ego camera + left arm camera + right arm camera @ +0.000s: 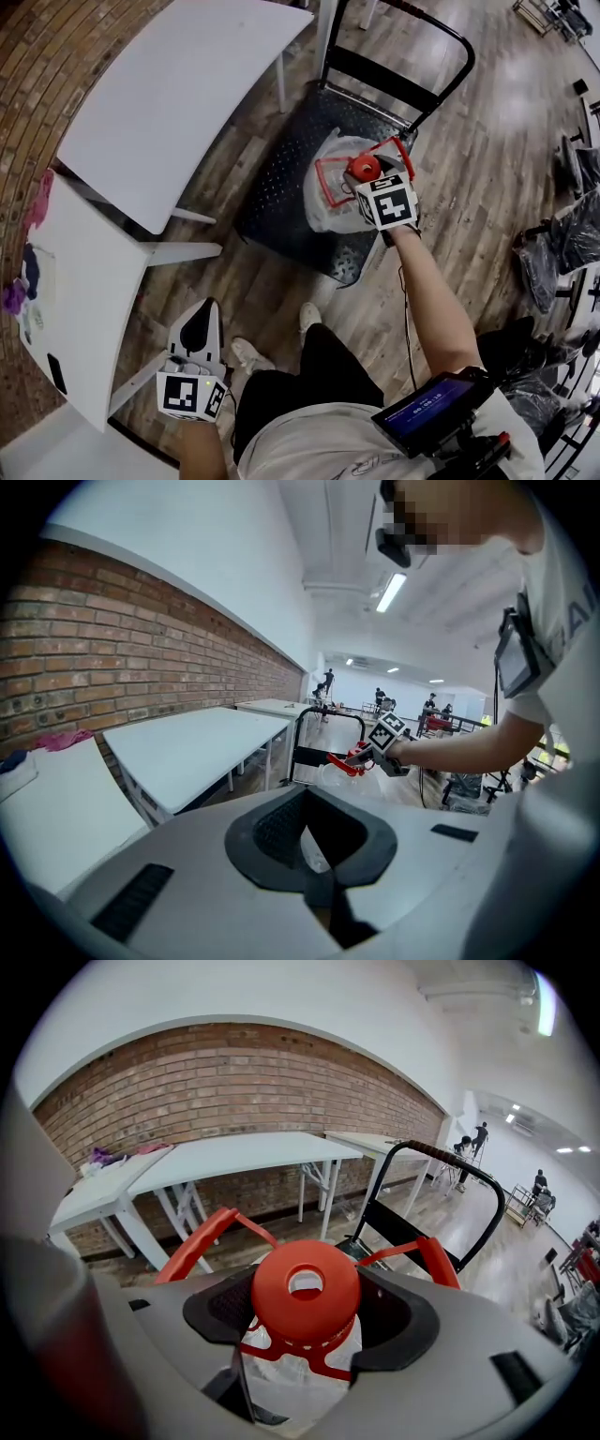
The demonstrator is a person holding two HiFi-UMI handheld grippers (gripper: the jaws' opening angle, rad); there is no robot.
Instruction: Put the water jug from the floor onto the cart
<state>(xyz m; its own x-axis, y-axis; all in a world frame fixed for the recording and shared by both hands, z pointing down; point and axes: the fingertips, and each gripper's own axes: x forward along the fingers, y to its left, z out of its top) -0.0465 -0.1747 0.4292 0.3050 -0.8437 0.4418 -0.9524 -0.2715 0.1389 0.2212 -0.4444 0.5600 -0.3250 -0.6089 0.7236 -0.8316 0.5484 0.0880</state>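
Observation:
The water jug [328,197] is clear plastic with a red cap [364,169] and a red carry handle [333,169]. It is over the black platform of the cart [281,178], in front of the cart's upright push bar [403,56]; whether it rests on the platform I cannot tell. My right gripper [367,180] is shut round the jug's neck, so the cap [305,1293] fills the space between its jaws. My left gripper [197,330] hangs low beside the person's leg, shut and empty. From it the jug [330,772] shows far ahead.
Two white tables [178,94] [84,300] stand left of the cart along a brick wall [234,1082]. Black chairs [553,253] crowd the right edge. The person's shoes [248,354] are on the wood floor just behind the cart.

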